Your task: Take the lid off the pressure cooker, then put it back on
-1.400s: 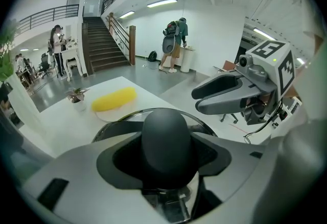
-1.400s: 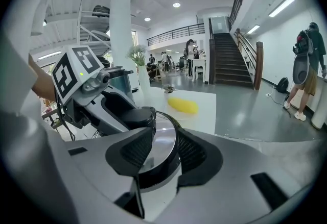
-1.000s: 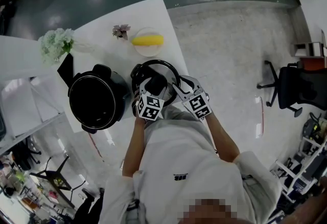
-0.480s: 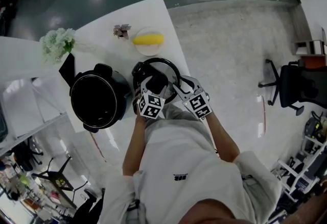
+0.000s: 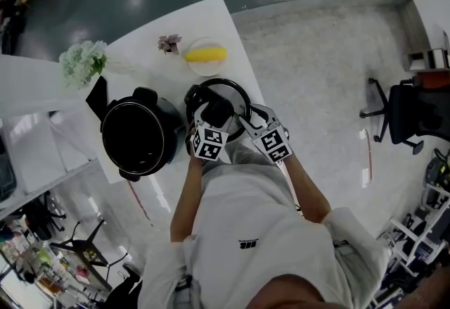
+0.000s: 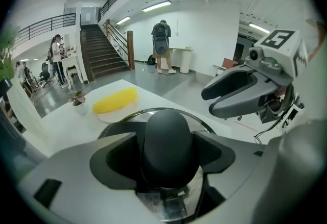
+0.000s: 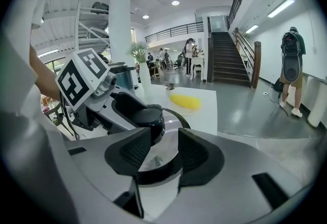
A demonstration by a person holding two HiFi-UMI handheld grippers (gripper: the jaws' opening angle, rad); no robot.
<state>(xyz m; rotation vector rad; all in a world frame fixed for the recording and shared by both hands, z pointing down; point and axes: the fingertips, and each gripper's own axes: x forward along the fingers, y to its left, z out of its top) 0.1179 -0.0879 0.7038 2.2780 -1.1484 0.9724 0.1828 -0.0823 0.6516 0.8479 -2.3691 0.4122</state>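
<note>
The round, metal-rimmed lid [image 5: 236,98] lies flat, its black dome knob [image 6: 168,139] between the opening jaws of the left gripper [image 6: 166,159]. The black round pressure cooker [image 5: 137,135] stands uncovered just left of that gripper.

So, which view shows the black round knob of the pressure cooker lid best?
The left gripper view: the black round knob fills the centre, between the left gripper's opening jaws. The right gripper view shows it from the side, partly behind that gripper. The head view shows only its small dark top.
</note>
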